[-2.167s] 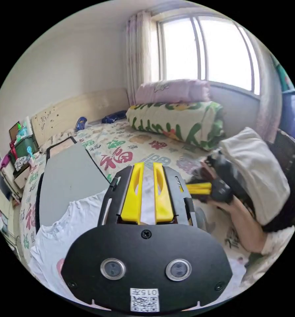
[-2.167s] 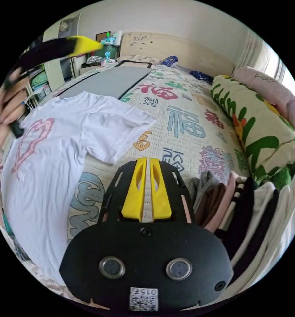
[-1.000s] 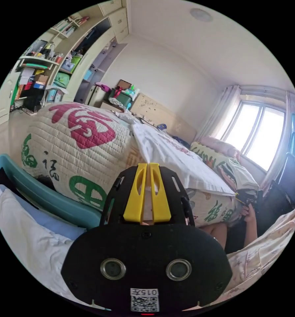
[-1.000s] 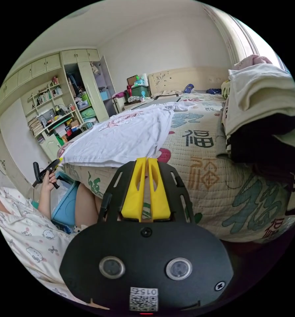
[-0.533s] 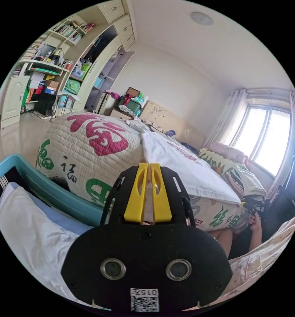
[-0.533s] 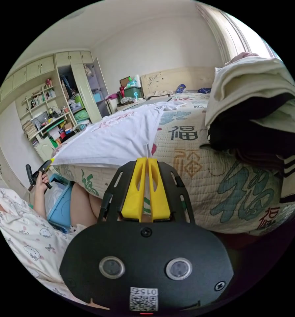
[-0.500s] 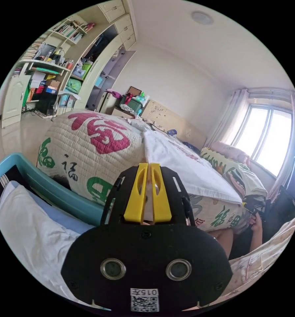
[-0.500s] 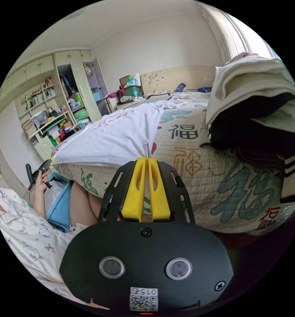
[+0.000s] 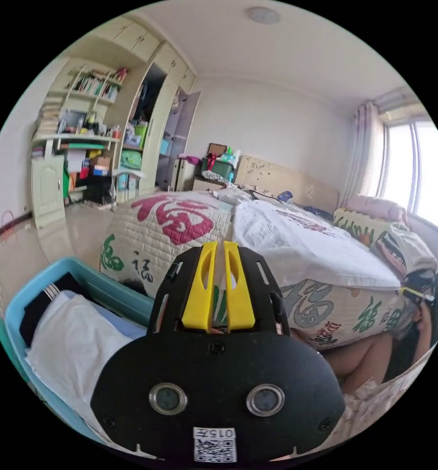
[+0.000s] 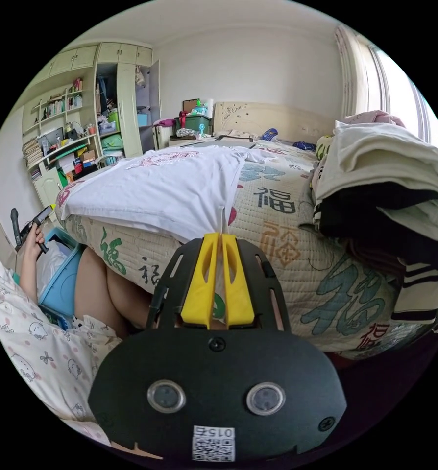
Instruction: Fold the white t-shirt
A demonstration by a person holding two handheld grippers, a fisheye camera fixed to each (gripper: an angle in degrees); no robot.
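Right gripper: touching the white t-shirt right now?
Touching. The right gripper view shows a corner of the white t-shirt drawn down between the right gripper's nearly closed jaws.

White t-shirt (image 10: pixel 180 188) with pink print is spread on a cream quilt (image 10: pixel 297 230) patterned with red, green, teal, orange characters. Yellow jaws are seen; blue basket (image 9: pixel 82 289).
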